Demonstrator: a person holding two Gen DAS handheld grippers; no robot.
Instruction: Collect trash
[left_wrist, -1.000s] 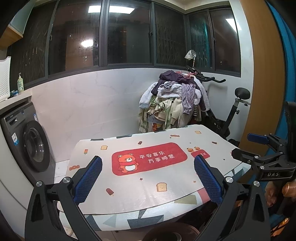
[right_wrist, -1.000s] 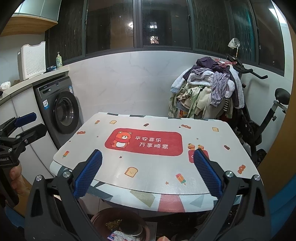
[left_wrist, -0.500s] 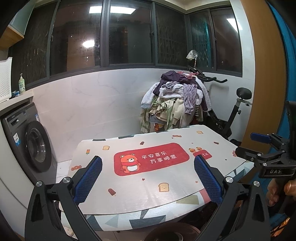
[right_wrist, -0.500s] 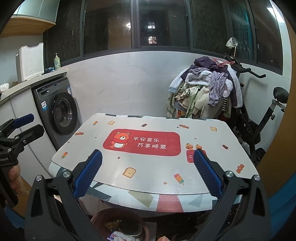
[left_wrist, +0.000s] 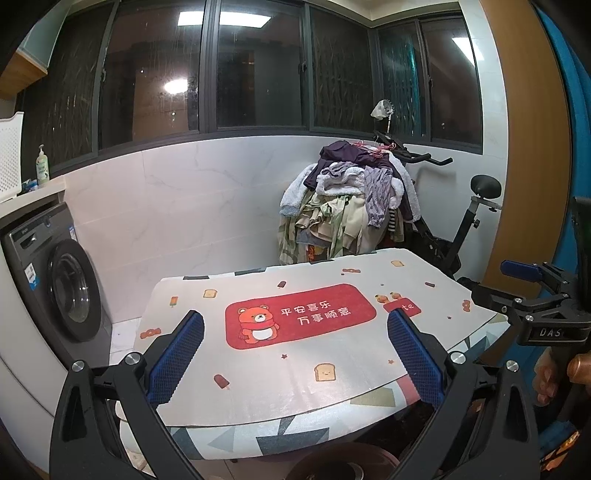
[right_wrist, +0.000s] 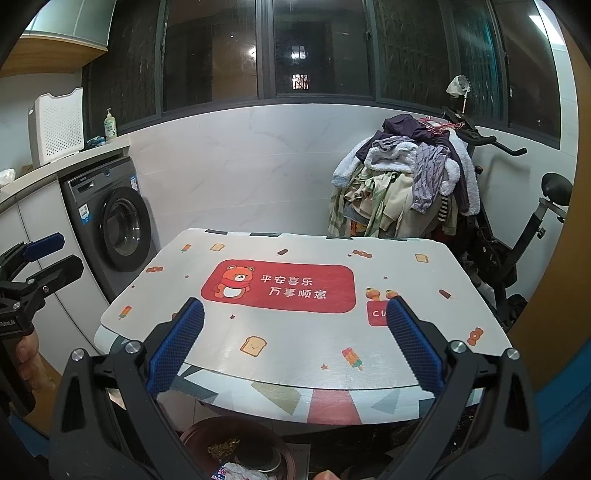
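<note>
1 table (right_wrist: 424, 369), 1 washing machine (right_wrist: 110, 225), 1 exercise bike (right_wrist: 524, 236), 1 clothes pile (right_wrist: 406, 177). 1 bin (right_wrist: 236, 446) under the table, 1 soap bottle (right_wrist: 109, 125), 1 white basket (right_wrist: 57, 129). 2 grippers: left gripper (left_wrist: 295, 350), right gripper (right_wrist: 295, 343).

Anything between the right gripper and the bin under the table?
Nothing visible. The right gripper, open and empty, hovers at the table's near edge; the brown bin, trash already inside, sits on the floor just below it. No loose trash shows on the table.
</note>
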